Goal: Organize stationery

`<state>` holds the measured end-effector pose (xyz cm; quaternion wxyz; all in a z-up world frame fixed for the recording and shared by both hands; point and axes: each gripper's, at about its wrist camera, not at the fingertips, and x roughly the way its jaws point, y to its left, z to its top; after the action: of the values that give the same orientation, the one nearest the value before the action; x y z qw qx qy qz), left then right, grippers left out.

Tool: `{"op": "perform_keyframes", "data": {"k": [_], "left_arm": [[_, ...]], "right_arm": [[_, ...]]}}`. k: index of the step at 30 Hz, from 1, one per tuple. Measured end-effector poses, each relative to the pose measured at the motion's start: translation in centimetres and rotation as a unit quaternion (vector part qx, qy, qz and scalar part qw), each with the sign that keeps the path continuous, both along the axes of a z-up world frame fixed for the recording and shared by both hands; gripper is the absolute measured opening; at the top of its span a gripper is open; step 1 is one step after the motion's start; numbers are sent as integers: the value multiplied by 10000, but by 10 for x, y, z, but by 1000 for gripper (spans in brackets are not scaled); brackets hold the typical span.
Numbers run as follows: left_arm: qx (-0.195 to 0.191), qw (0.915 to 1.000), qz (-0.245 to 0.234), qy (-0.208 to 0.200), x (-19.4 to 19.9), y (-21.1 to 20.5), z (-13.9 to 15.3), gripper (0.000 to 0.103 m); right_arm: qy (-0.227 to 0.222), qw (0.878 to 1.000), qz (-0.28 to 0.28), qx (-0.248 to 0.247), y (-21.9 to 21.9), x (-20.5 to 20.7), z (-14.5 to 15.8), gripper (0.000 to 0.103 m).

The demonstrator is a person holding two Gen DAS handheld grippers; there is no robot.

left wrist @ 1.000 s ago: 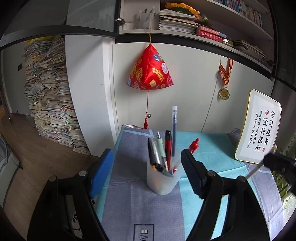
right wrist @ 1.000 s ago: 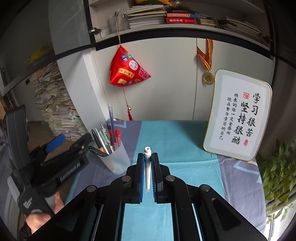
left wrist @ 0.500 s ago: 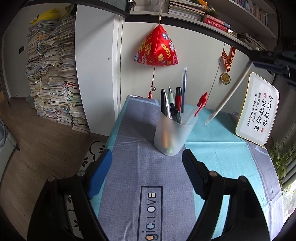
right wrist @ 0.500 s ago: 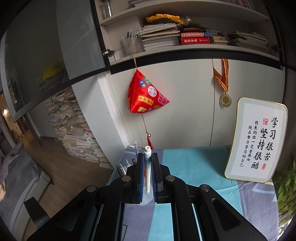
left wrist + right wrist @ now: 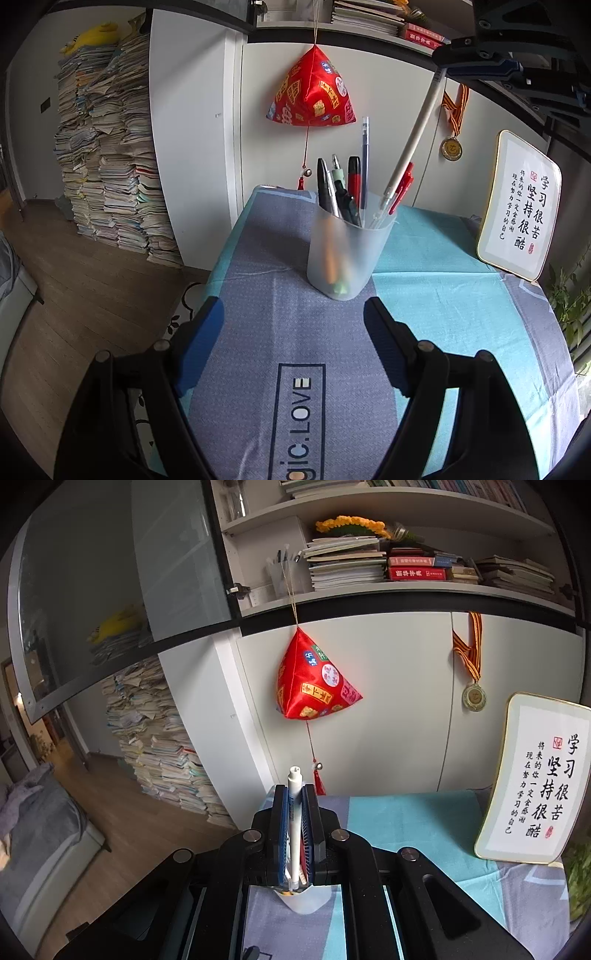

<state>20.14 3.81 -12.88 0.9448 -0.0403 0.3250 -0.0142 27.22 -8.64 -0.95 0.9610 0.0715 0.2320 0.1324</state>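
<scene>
A tall stack of papers (image 5: 110,155) stands on the floor at far left. The left hand-held gripper (image 5: 293,314) hangs with its jaws wide apart and empty, just short of the frosted pen cup (image 5: 347,254) on the worktop (image 5: 443,295). The cup holds several pens. The right hand-held gripper (image 5: 295,805) is clamped on a white pen (image 5: 413,144), whose tip dips into the cup's right side. A framed calligraphy plaque (image 5: 521,206) leans at far right.

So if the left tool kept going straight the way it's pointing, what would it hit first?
Most likely the frosted translucent plastic pen cup, standing on the tablecloth dead ahead of the open left tool; nothing lies between them.
</scene>
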Motion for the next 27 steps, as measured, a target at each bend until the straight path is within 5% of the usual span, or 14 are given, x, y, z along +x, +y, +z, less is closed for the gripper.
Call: {"op": "perform_keyframes", "data": {"k": [10, 12, 14, 22, 27], "left_arm": [[-129, 9999, -4, 100, 4, 1, -5, 77], [-128, 9998, -17, 128, 5, 0, -5, 77], [-125, 9998, -24, 152, 5, -1, -5, 77], [-129, 9999, -7, 89, -3, 2, 0, 77], [-137, 9999, 65, 52, -8, 3, 5, 78]], "right_arm": [[197, 9994, 3, -273, 12, 20, -35, 8], [357, 9976, 49, -587, 21, 22, -46, 20], [368, 9964, 44, -757, 25, 20, -54, 60], [323, 9962, -378, -711, 6, 2, -57, 84], [470, 9923, -733, -875, -13, -14, -62, 85]]}}
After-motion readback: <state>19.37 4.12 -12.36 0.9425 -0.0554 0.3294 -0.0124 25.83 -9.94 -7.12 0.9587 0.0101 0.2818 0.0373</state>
